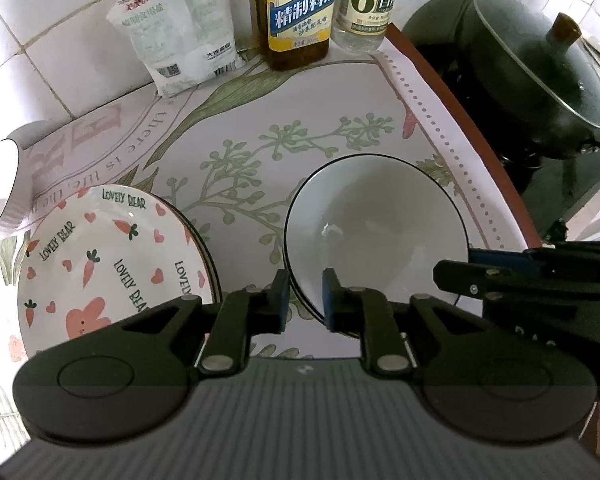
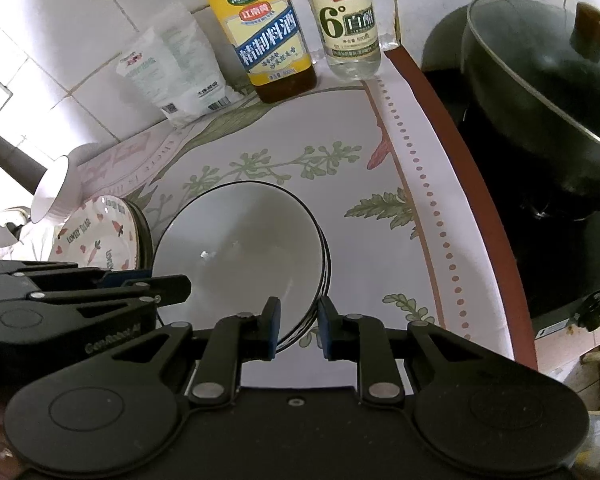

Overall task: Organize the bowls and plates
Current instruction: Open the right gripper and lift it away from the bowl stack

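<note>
Stack of white bowls [image 1: 374, 216], at centre: glazed ceramic, glossy, with a thin dark rim line. Carrot-print plates [image 1: 100, 256], at 9 o'clock: the same glossy glaze. Floral table mat [image 1: 260, 128] beneath: smooth, matt sheet. Cooking-wine bottle [image 1: 300, 12] and vinegar bottle [image 1: 366, 4], at 12 o'clock: clear plastic, glossy paper labels. White bag [image 1: 180, 40], at 11 o'clock: crinkled film. Wok lid [image 1: 540, 68], at 2 o'clock: glass, wooden-looking knob. Wall tiles [image 1: 60, 52]: glazed white.

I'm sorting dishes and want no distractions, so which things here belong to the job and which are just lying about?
Belongs to the job:
stacked white bowls
carrot-print plates
white cup

Just lying about:
cooking wine bottle
vinegar bottle
white packet
lidded pot
</note>
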Action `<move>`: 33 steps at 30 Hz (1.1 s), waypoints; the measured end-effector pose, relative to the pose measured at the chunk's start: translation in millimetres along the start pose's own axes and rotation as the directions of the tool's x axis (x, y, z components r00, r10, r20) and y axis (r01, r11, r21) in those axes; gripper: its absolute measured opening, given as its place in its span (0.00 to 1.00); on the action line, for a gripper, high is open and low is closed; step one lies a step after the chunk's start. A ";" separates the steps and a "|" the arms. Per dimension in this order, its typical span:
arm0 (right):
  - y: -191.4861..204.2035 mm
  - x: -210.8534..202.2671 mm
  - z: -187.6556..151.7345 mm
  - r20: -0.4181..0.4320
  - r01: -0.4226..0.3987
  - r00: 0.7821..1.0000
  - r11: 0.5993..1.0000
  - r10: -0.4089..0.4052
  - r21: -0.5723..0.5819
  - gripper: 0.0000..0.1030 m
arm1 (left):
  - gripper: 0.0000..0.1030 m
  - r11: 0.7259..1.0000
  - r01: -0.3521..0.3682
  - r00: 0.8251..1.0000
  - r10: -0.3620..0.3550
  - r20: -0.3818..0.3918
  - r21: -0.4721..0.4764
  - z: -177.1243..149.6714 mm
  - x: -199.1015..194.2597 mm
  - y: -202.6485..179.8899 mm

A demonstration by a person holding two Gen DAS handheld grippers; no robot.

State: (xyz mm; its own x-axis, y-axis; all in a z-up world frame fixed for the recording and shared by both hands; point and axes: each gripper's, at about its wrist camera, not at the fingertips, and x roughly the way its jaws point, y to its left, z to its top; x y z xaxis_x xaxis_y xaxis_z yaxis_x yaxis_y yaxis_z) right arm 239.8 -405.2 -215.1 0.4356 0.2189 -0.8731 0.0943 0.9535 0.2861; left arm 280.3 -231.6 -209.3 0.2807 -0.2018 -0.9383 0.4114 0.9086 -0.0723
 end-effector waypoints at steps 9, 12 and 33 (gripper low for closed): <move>24.9 -27.1 -1.7 -0.010 0.040 0.999 0.996 -0.041 -0.075 0.34 | 0.19 0.998 0.068 0.998 -0.068 -0.010 -0.017 -10.6 -35.9 16.0; 37.6 -38.2 -2.3 -0.003 0.044 0.999 0.992 -0.045 -0.115 0.37 | 0.20 0.996 0.081 0.997 -0.081 -0.008 -0.027 -15.2 -51.4 24.1; 159.6 -98.5 3.8 0.041 0.009 0.999 0.919 0.007 -0.394 0.69 | 0.53 0.993 -0.025 0.997 0.034 0.069 -0.117 -45.6 -148.8 124.8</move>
State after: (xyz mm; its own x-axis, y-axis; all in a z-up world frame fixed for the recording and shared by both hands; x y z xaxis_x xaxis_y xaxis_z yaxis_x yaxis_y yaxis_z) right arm 215.3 -275.4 -81.9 0.4723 0.2174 -0.8542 -0.2624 0.9599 0.0992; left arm 250.3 -71.5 -94.1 0.3533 -0.1959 -0.9148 0.2999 0.9499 -0.0876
